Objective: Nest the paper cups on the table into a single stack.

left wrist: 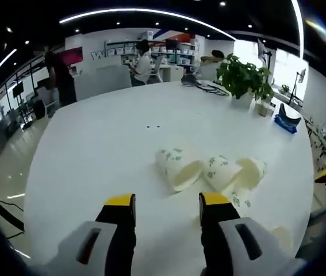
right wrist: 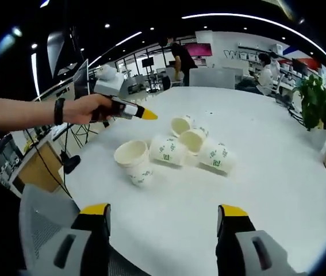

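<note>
Our left gripper has its jaws parted with nothing between them, hovering above the white table. Our right gripper is spread wider, also empty. In the right gripper view, the left gripper comes in from the left, held in a hand, its yellow tip reaching toward the cups.

We count about 5 paper cups, all tipped on their sides in a loose cluster, none nested yet. From the left gripper, the nearest cup lies just ahead and a little right, its open mouth turned toward us. The left gripper looks nearer the cluster than the right. We judge that the cup's long axis runs roughly along the jaws, so the grip should close across its wall.
</note>
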Action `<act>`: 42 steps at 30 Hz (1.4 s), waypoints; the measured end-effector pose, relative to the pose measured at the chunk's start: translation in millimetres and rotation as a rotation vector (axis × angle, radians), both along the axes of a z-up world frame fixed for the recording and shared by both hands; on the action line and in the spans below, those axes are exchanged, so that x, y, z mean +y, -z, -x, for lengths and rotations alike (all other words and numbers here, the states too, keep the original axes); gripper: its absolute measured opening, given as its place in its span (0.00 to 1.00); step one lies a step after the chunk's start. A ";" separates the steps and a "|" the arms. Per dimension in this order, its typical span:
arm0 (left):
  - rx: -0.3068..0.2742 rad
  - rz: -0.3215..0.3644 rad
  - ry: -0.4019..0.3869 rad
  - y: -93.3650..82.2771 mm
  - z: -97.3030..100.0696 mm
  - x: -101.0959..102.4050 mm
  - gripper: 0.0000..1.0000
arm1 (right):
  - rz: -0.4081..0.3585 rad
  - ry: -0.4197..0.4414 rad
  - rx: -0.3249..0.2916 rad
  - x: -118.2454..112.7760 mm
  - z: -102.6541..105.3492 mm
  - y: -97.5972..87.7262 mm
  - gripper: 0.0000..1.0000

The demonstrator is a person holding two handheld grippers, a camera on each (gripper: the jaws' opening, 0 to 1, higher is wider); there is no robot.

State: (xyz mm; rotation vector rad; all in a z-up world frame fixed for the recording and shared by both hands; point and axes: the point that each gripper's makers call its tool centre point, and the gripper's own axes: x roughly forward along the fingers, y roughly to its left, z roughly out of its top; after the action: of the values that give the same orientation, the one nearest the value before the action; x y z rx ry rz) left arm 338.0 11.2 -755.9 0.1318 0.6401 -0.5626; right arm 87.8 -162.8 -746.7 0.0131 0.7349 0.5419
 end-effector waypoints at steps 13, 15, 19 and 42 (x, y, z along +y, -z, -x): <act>0.028 0.012 0.003 25.5 -24.5 -18.3 0.40 | -0.010 0.025 0.003 -2.7 1.8 1.7 0.76; 0.034 0.017 0.002 24.5 -22.8 -17.4 0.40 | -0.017 0.029 -0.001 -3.4 1.5 0.0 0.76; 0.048 0.028 -0.003 31.0 -20.5 -21.4 0.40 | -0.021 0.030 -0.005 -1.9 -0.9 -1.3 0.76; 0.064 0.081 -0.061 74.8 -63.0 -38.3 0.38 | -0.025 0.063 0.022 -10.7 -13.4 6.3 0.75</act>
State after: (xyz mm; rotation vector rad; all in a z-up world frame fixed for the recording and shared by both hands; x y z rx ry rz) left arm 401.0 -27.2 -830.6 0.0180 0.6802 -0.5349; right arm 101.1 -173.6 -753.0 0.0656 0.7471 0.4915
